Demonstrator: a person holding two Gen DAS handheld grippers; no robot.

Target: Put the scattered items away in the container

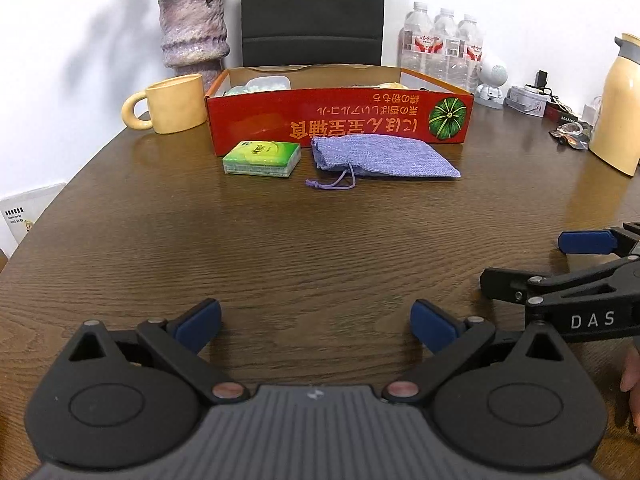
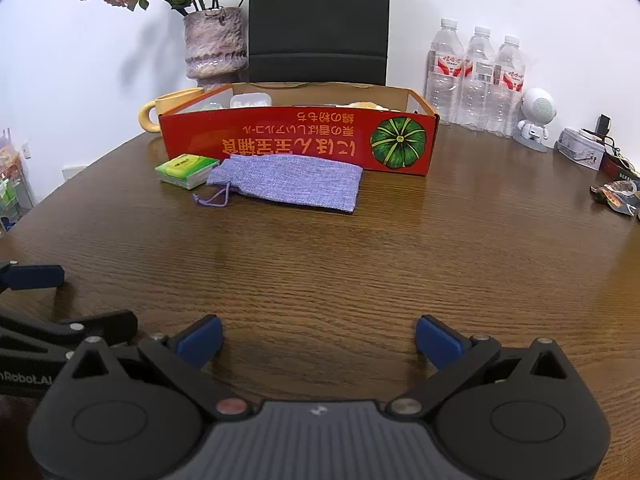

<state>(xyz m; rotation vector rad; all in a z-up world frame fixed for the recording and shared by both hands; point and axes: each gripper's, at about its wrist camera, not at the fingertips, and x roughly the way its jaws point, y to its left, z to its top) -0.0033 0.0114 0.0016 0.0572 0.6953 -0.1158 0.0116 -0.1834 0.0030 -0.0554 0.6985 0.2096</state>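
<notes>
A red cardboard box (image 1: 340,120) (image 2: 298,142) with a pumpkin picture stands at the far middle of the wooden table, with a few items inside. In front of it lie a green tissue pack (image 1: 262,159) (image 2: 187,170) and a purple drawstring pouch (image 1: 380,156) (image 2: 290,182). My left gripper (image 1: 316,326) hovers open over the near table, well short of both. My right gripper (image 2: 319,340) is open too, beside the left one; its fingers (image 1: 588,242) show at the right edge of the left wrist view.
A yellow mug (image 1: 170,104) and a purple vase (image 1: 194,32) with dried flowers stand left of the box. Water bottles (image 2: 476,80), a small white robot figure (image 2: 536,118), a cream thermos (image 1: 620,104) and snack packets (image 2: 616,194) sit at the right. A black chair (image 1: 312,12) is behind.
</notes>
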